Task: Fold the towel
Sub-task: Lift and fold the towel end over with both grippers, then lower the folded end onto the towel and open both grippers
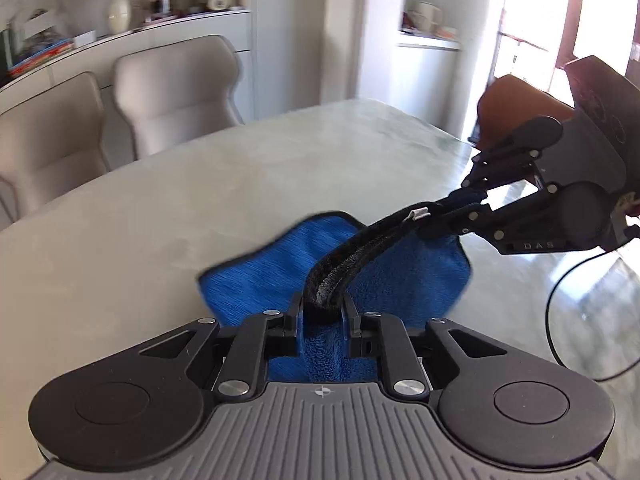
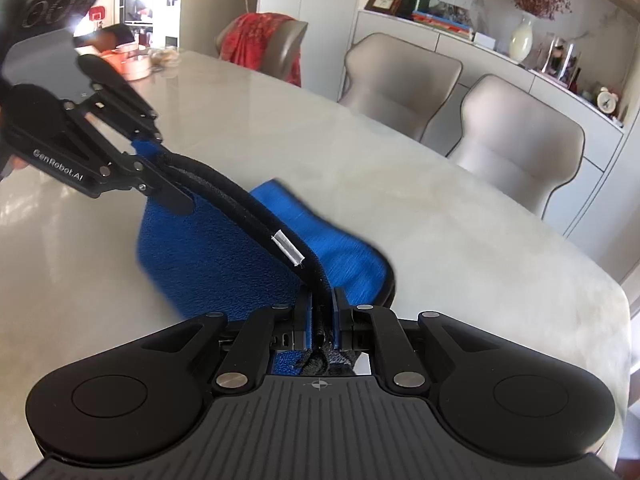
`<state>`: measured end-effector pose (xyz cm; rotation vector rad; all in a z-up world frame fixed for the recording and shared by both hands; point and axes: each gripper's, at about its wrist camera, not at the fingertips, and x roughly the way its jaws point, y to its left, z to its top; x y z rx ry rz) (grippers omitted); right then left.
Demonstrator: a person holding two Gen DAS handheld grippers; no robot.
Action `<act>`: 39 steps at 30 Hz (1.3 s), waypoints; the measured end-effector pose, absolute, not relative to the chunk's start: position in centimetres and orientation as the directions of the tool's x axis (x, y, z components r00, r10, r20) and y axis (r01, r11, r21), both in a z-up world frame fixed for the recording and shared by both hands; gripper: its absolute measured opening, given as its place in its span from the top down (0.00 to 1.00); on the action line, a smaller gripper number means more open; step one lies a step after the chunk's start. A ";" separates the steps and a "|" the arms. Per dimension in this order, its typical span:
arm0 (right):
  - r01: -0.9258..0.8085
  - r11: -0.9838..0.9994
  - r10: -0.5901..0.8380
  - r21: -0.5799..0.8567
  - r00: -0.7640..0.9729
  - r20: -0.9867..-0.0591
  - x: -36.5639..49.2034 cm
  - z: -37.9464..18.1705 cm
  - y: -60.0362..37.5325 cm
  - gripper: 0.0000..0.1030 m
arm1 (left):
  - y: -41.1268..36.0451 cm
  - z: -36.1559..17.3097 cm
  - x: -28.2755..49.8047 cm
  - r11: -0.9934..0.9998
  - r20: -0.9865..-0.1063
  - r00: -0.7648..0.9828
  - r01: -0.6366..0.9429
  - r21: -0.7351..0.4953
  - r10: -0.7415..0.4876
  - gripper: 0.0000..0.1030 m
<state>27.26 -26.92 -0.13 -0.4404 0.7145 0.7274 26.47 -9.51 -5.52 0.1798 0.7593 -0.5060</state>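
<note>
While the pale marble-look table [image 1: 168, 216] fills most of what I see from both wrists, two padded beige chairs [image 2: 460, 96] stand pushed in along its far side, and a white sideboard [image 1: 160, 36] behind them carries a cream vase [image 1: 119, 10], books and a small clock. At one end of the table another chair has a red cloth [image 2: 260, 40] draped over its back, with some orange things on the tabletop near it that are too blurred for me to name.

Between my two tools hangs the blue towel [image 1: 256, 276], lifted along its black-trimmed edge, which runs taut from one grip to the other. Its lower part sags toward the table; I cannot tell for certain how much of it touches the surface.

My left gripper [image 1: 322, 312] has its fingers pressed together on one end of that black hem, blue pile bunched between them. My right gripper [image 2: 322, 312] is likewise closed, pinching the other end of the hem, with dark trim and a little grey fabric showing behind its fingers.

A thin black cable [image 1: 556, 320] loops over the table beside the right tool. Smallest of all, a white tag [image 2: 288, 248] is stitched onto the hem partway along.
</note>
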 end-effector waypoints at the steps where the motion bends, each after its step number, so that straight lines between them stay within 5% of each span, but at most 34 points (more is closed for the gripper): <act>1: -0.733 0.670 0.442 -0.119 0.523 -0.729 28.5 -0.4 -26.5 0.91 | -9.3 -5.8 27.4 0.875 -0.701 0.617 0.484 -0.020 -0.358 0.84; 17: -0.753 0.643 0.362 -0.139 0.458 -0.812 35.7 -5.1 -23.2 0.90 | -6.9 -10.2 33.5 0.923 -0.763 0.575 0.378 -0.073 -0.296 0.75; 25: -0.666 0.701 0.285 -0.255 0.589 -0.756 34.9 -5.0 -24.2 0.69 | -6.8 -10.4 34.2 0.943 -0.737 0.632 0.333 -0.021 -0.240 0.54; 32: -0.551 0.796 0.282 -0.252 0.705 -0.651 32.3 -3.2 -26.6 0.67 | -6.0 -8.0 31.6 0.972 -0.635 0.753 0.235 0.012 -0.174 0.45; 39: -0.584 0.766 0.325 -0.269 0.713 -0.622 31.9 -3.4 -25.4 0.64 | -8.6 -7.5 28.0 0.937 -0.584 0.754 0.347 -0.034 -0.300 0.44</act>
